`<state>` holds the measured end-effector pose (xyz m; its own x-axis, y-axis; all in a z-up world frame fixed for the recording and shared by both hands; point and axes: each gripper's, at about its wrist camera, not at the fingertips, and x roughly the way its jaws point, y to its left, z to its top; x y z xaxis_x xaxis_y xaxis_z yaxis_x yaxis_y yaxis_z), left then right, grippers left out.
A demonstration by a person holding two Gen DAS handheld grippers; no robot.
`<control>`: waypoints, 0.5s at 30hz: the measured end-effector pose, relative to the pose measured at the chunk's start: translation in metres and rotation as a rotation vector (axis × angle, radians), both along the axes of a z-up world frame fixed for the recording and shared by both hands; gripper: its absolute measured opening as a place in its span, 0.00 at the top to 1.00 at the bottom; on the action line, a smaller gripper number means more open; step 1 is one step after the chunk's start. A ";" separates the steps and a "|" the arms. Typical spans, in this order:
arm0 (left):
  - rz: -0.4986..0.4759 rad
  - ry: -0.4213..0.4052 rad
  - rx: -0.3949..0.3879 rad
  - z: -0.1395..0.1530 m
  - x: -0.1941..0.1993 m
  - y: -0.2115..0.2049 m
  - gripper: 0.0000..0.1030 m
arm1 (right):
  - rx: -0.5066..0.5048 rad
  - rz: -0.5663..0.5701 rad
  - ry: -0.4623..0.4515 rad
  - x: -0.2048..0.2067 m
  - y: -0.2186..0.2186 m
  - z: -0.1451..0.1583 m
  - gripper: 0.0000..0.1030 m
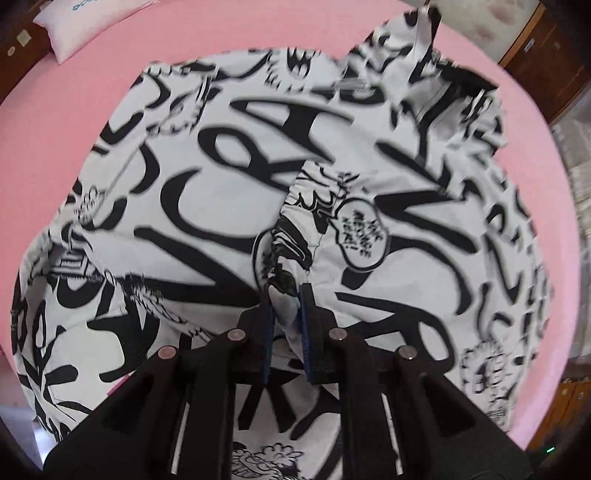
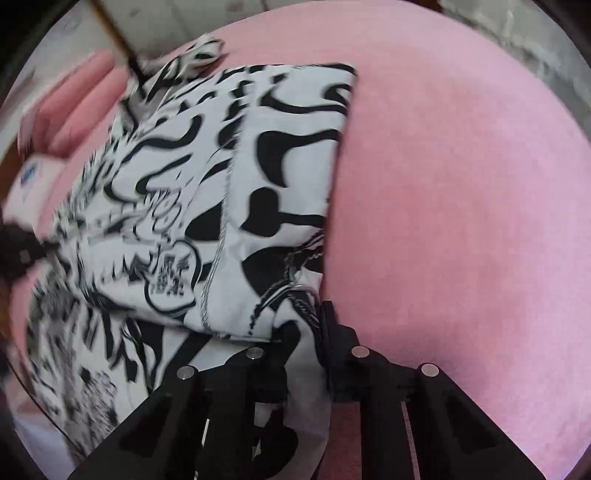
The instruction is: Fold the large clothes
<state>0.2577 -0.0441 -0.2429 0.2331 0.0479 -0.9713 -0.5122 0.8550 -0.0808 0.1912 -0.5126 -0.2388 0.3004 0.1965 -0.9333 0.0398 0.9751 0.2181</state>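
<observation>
A large white garment with black graffiti print [image 1: 221, 177] lies spread on a pink bed [image 1: 92, 92]. My left gripper [image 1: 286, 295] is shut on the gathered cuff of a sleeve [image 1: 291, 236] and holds it over the middle of the garment. In the right wrist view the same garment [image 2: 207, 184] shows with a folded layer on top. My right gripper [image 2: 306, 321] is shut on the garment's edge near a black drawcord [image 2: 295, 291], at the border with the bare pink sheet [image 2: 461, 203].
A pink pillow [image 1: 74, 26] lies at the bed's far left corner. Dark wooden furniture [image 1: 546, 55] stands beyond the bed at the right. A pale floor or wall [image 2: 517, 37] shows past the bed's far edge.
</observation>
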 end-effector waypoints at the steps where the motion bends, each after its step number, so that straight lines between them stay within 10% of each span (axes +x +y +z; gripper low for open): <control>1: 0.003 0.011 0.010 -0.005 -0.001 -0.001 0.90 | 0.012 -0.019 0.011 0.001 -0.003 0.000 0.87; 11: -0.034 -0.030 -0.027 0.023 0.012 0.020 0.82 | -0.101 0.113 -0.005 -0.031 0.012 0.056 0.86; 15: -0.016 -0.051 0.162 0.058 0.012 0.026 0.81 | -0.123 0.096 -0.067 -0.054 0.019 0.088 0.86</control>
<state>0.2697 -0.0182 -0.1853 0.2842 0.1990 -0.9379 -0.4974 0.8669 0.0332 0.1368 -0.4941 -0.1508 0.3483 0.1128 -0.9306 -0.0657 0.9932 0.0958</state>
